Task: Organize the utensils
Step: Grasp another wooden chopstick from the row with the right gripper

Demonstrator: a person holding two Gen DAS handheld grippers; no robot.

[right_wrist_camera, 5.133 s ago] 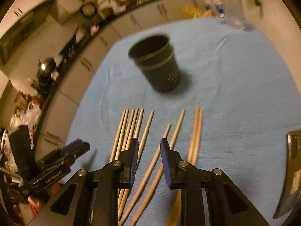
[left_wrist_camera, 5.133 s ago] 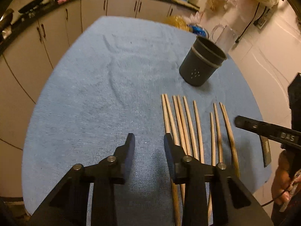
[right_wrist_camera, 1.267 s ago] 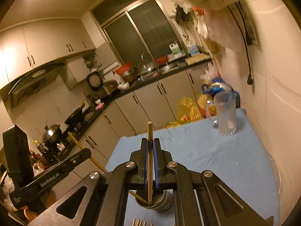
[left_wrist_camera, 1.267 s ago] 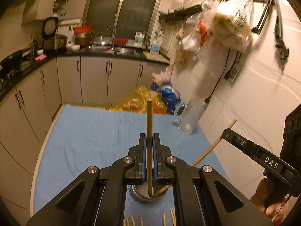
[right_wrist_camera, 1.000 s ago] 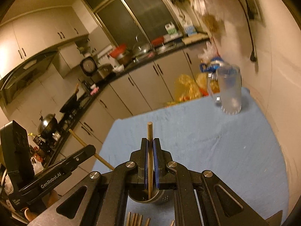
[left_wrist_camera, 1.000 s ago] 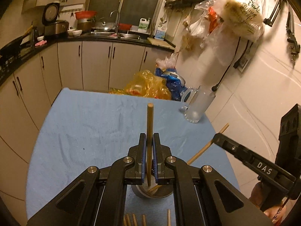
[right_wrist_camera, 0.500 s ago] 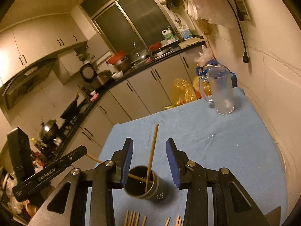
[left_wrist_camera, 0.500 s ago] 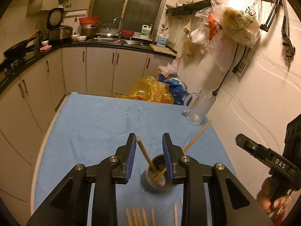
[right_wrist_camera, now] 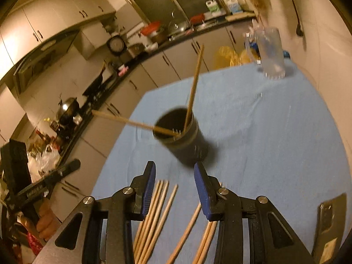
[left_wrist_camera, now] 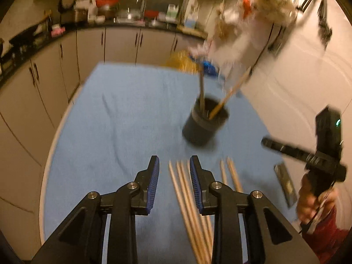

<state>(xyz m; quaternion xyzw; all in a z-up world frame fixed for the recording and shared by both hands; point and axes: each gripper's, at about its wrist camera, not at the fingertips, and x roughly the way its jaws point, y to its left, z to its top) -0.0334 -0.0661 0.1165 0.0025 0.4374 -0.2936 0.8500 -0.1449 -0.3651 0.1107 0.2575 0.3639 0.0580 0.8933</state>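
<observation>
Chopsticks (left_wrist_camera: 187,200) below both splayed, tilted-down tools (left_wrist_camera: 173,182) (right_wrist_camera: 175,188).

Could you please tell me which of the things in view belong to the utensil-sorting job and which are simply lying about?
Belonging to the job:
- dark round plastic utensil holder
- two wooden chopsticks standing in it
- loose wooden chopsticks lying on the blue cloth
- left gripper and right gripper, both open

Just lying about:
- clear glass mug
- dark phone
- yellow plastic bags
</observation>
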